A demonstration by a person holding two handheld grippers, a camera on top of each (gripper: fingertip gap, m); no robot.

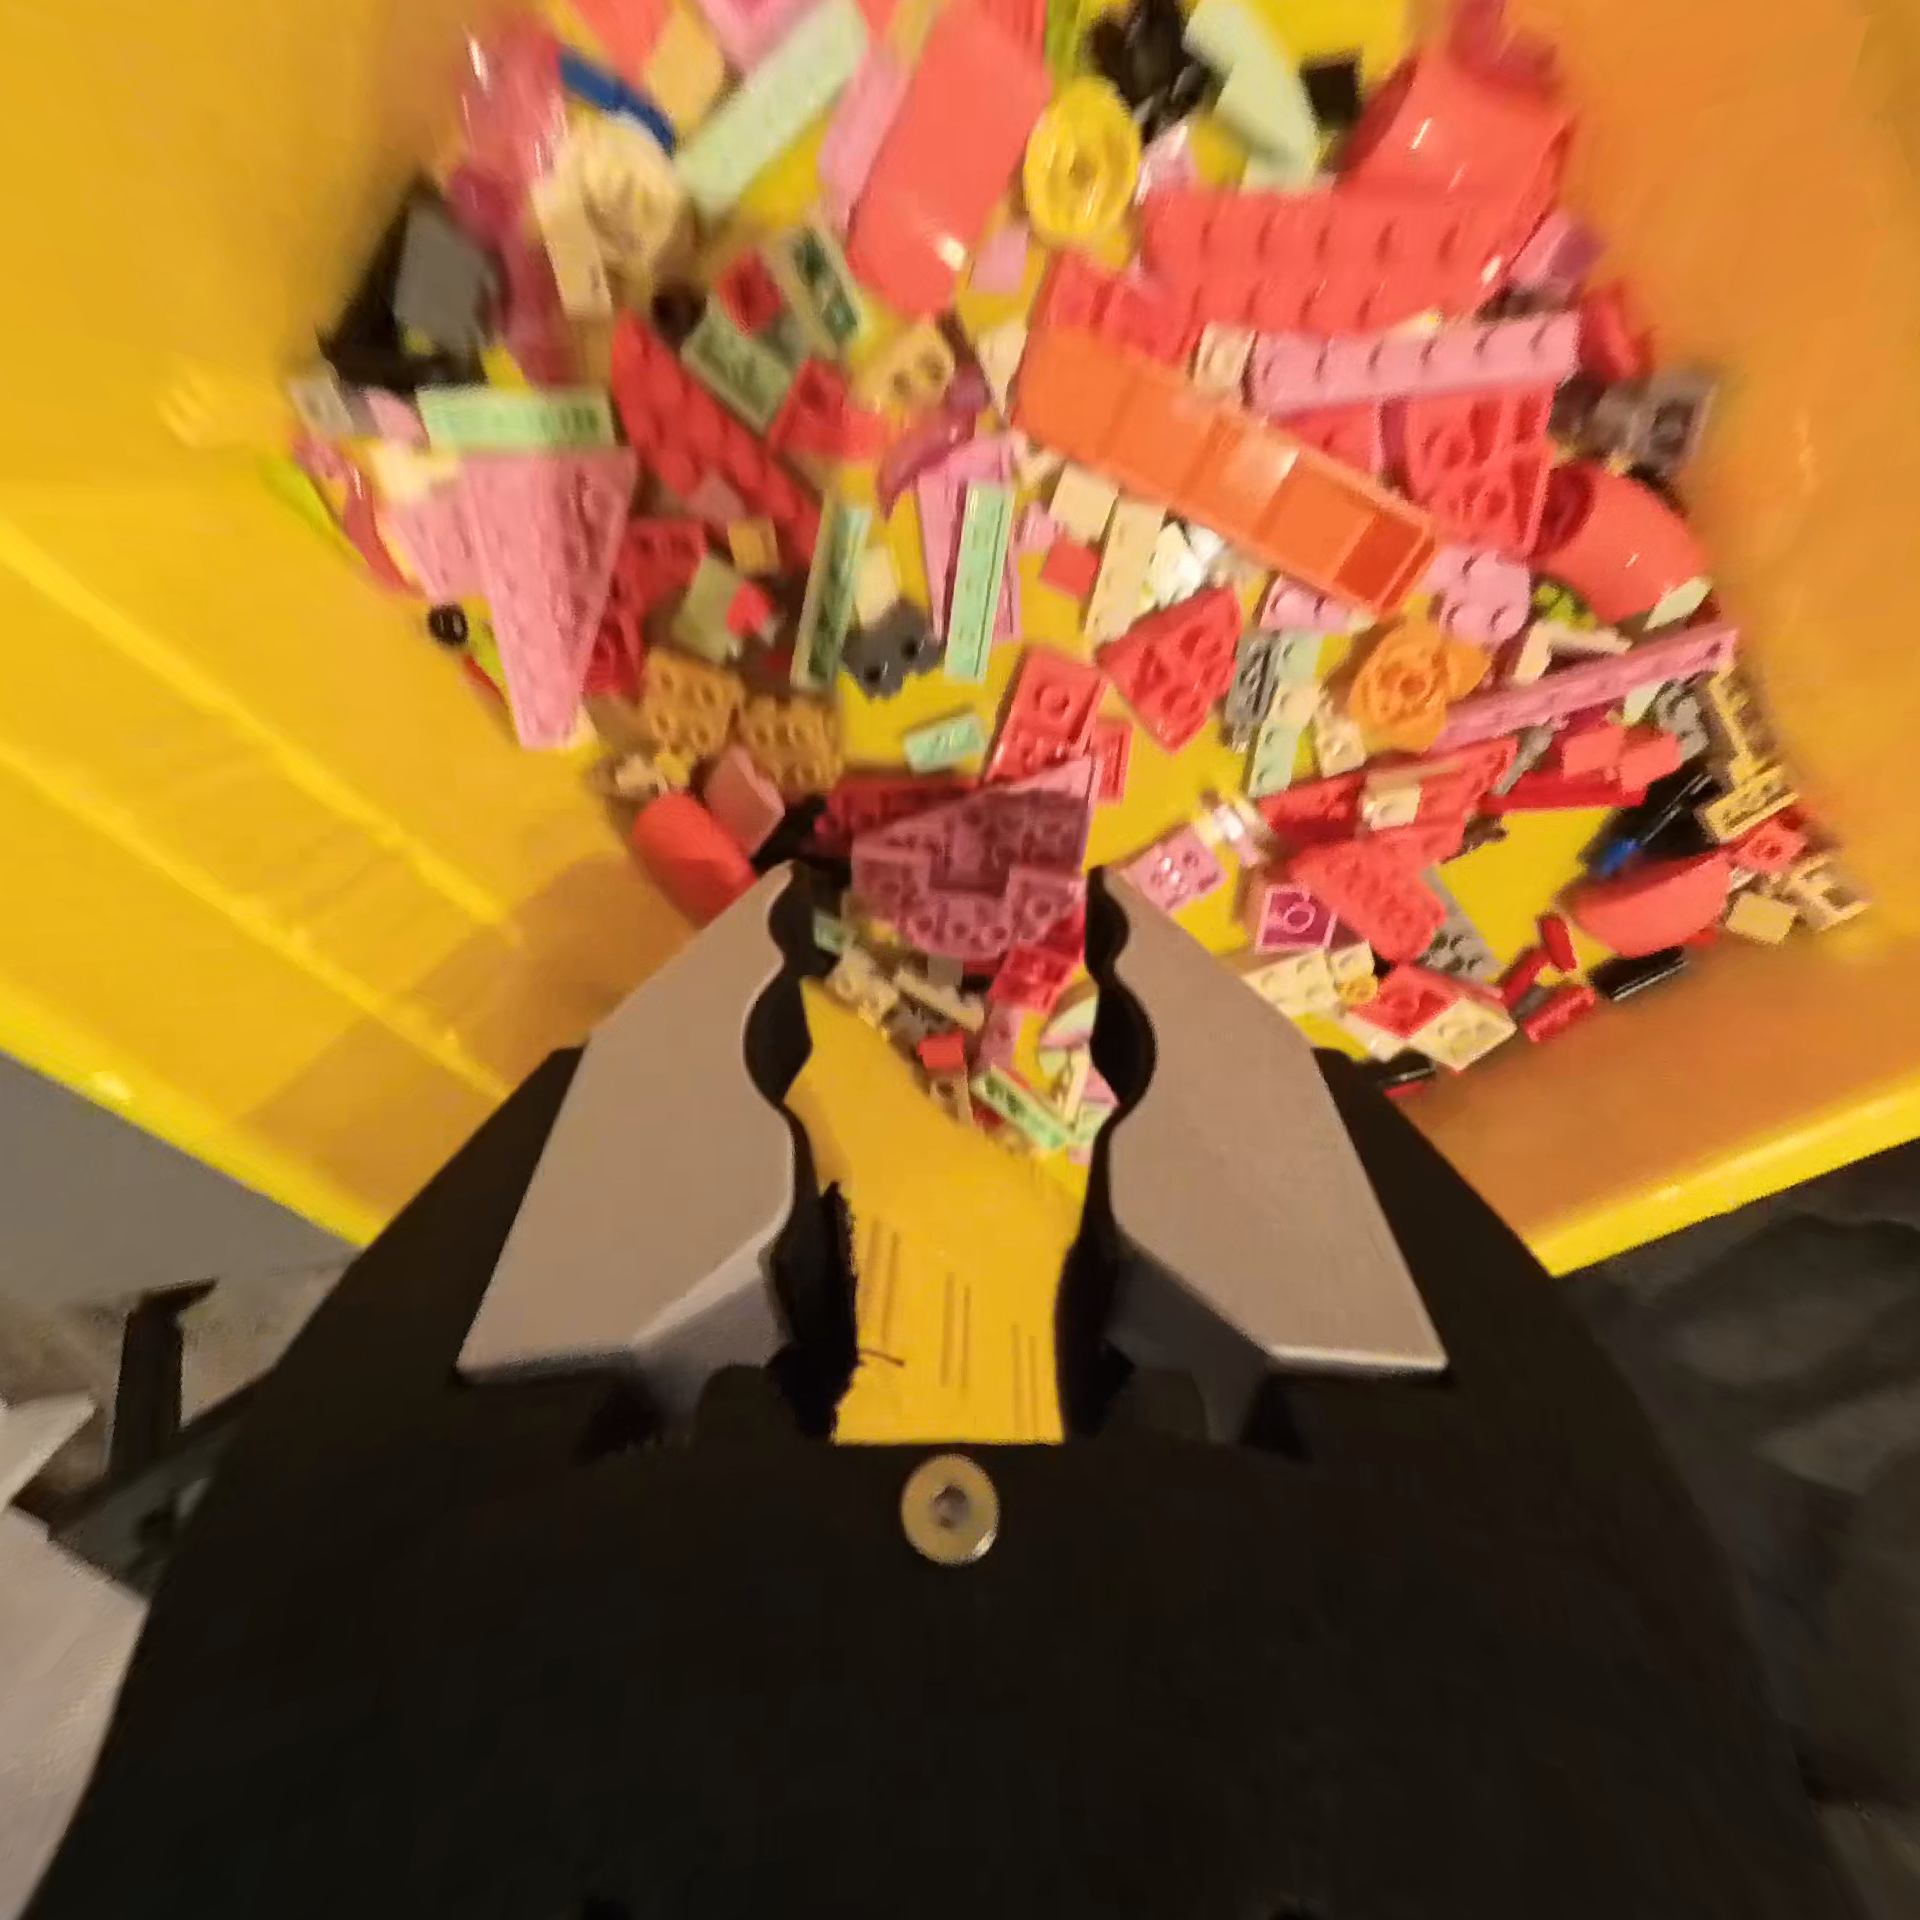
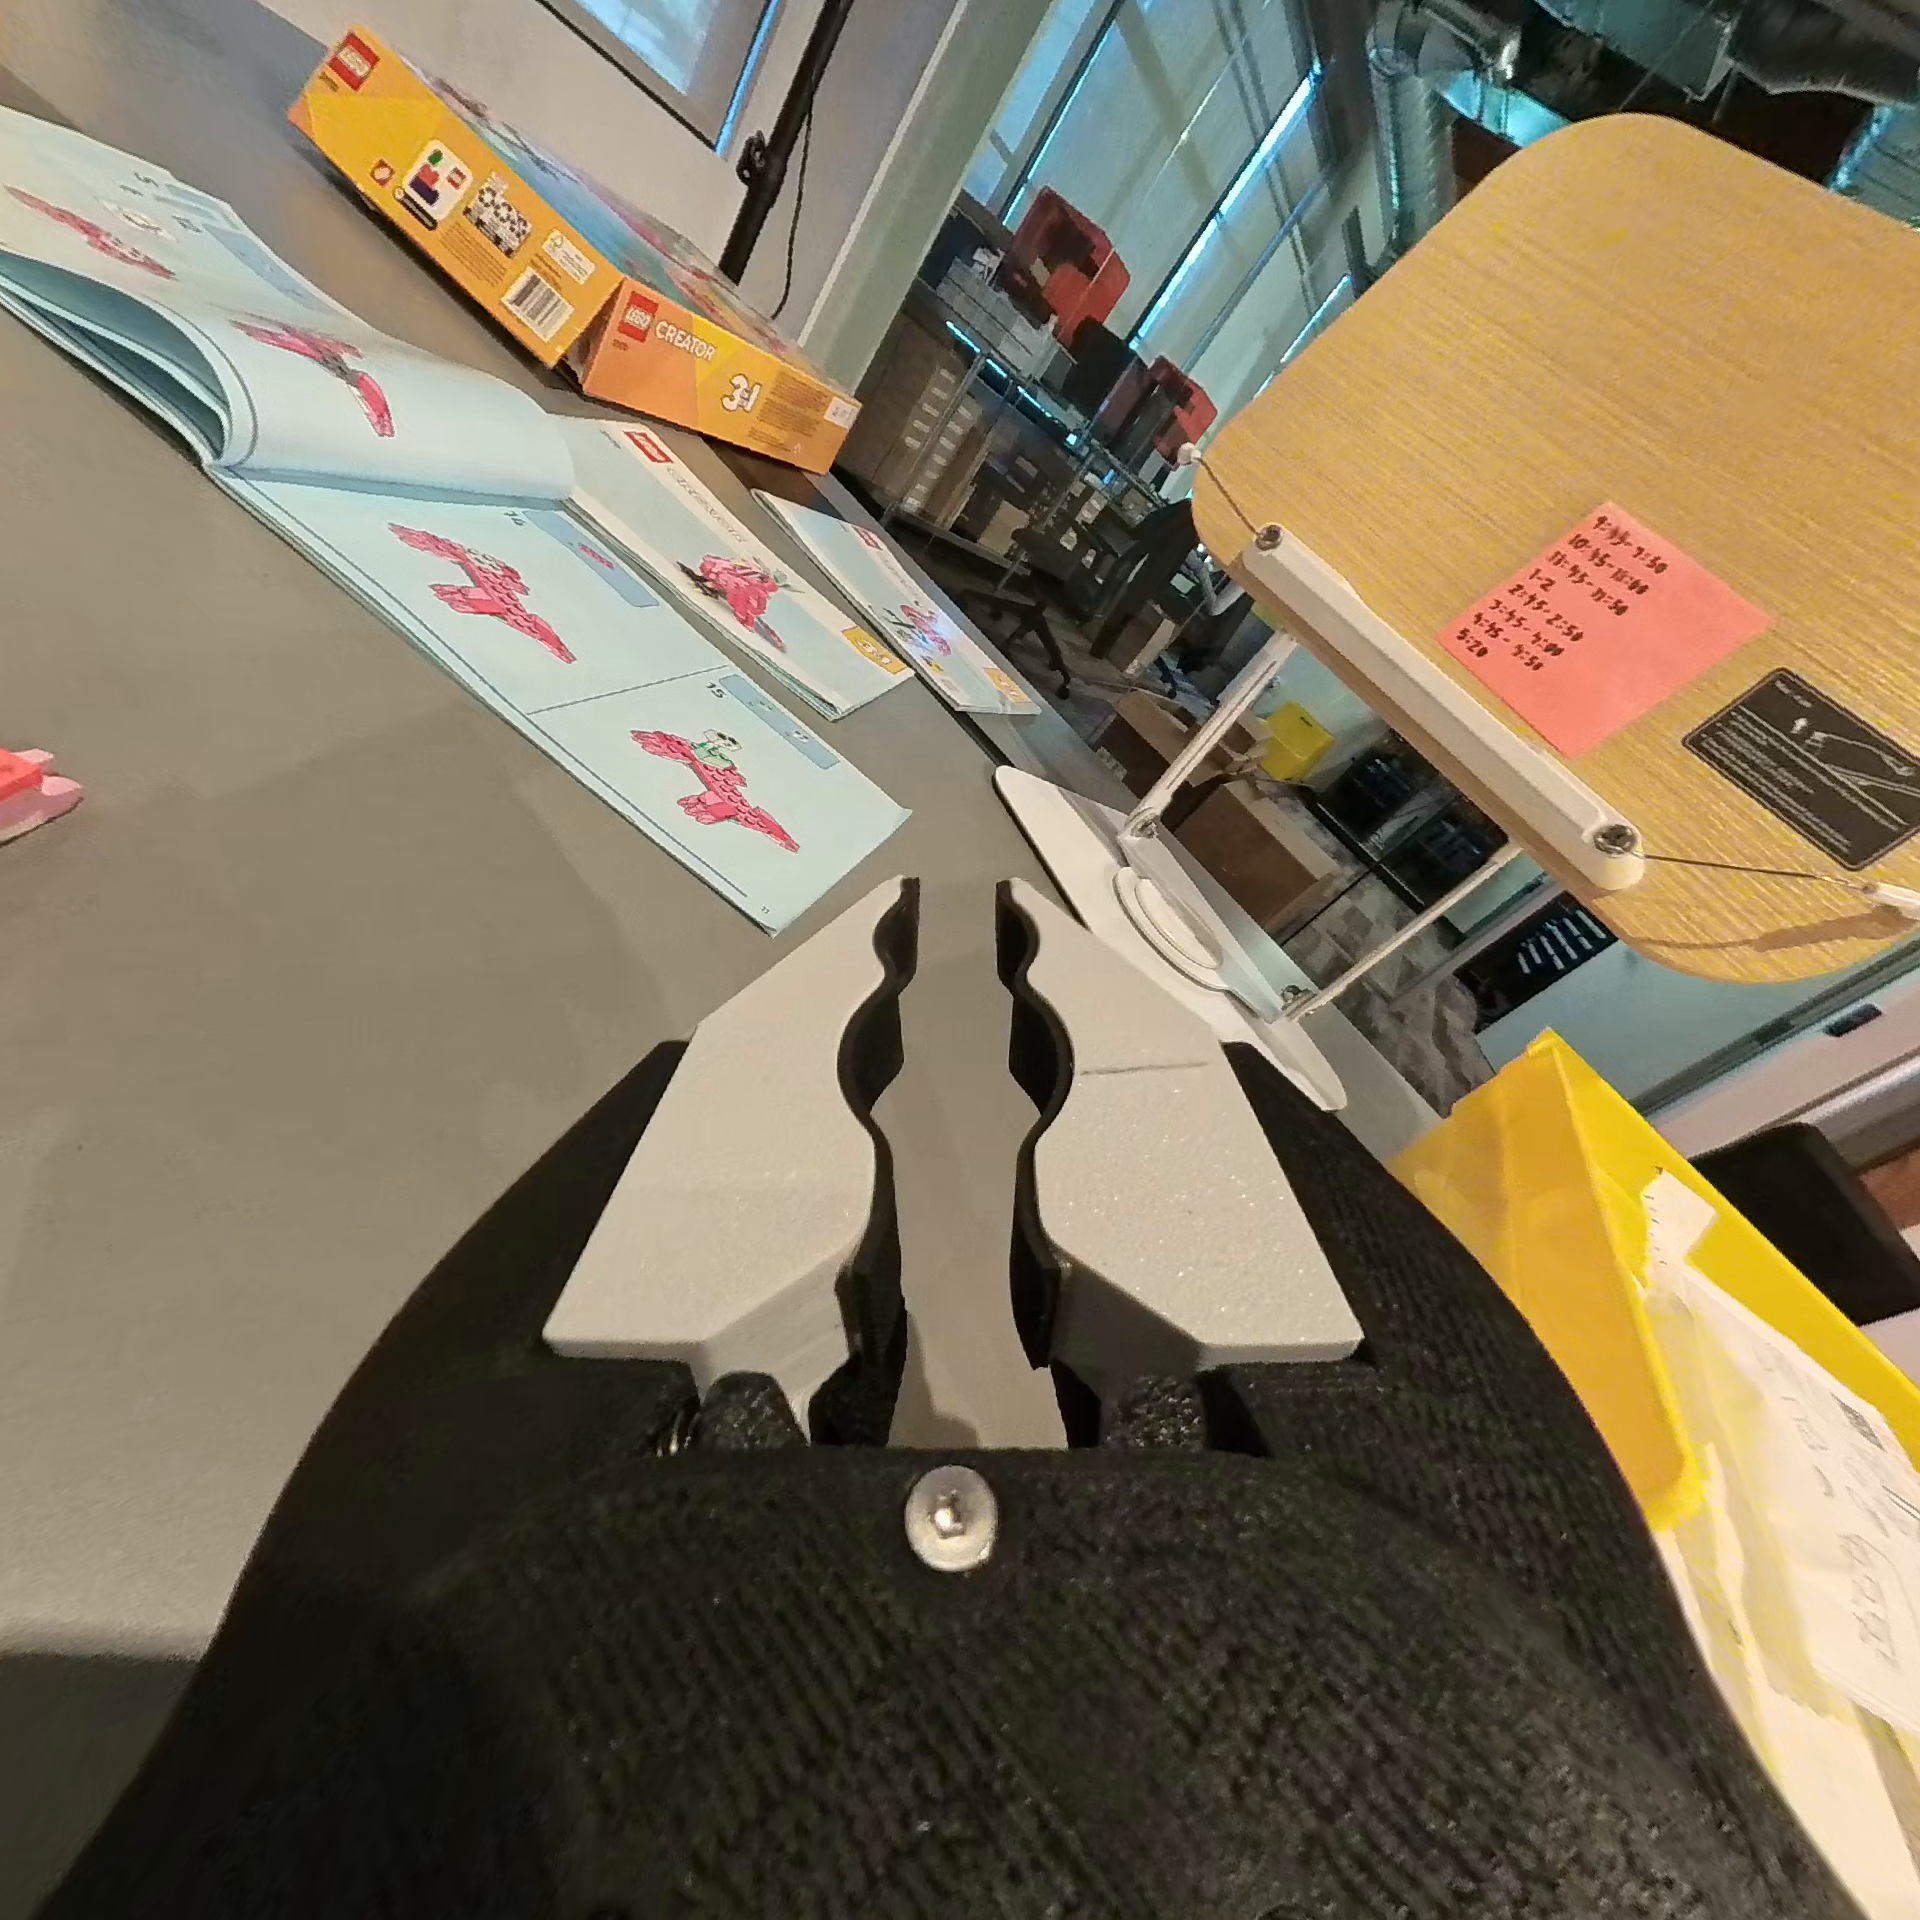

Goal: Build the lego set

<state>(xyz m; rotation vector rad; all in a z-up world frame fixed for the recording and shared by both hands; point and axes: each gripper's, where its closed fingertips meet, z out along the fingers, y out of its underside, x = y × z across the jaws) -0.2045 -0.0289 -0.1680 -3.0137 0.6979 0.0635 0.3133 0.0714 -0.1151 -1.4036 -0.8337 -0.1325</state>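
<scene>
My left gripper [image 1: 940, 883] is open and reaches down into a yellow bin [image 1: 260, 727] full of loose lego pieces in red, pink, mint and white. A pink wedge-shaped plate [image 1: 966, 873] lies right between its fingertips; the view is blurred and the jaws stand apart from it. My right gripper [image 2: 956, 888] hovers over the grey table [image 2: 260, 1039] with its jaws a narrow gap apart and nothing between them. An open instruction booklet [image 2: 468, 582] lies just ahead of it. A small pink and red build [image 2: 31, 795] shows at the left edge.
An orange lego box [image 2: 582, 281] and two more booklets [image 2: 790, 613] lie farther back on the table. A tilted wooden board [image 2: 1621, 436] on a white stand [image 2: 1174, 935] rises at the right. The yellow bin [image 2: 1558, 1247] with paper bags stands at the right. Left tips to right tips: about 55 cm.
</scene>
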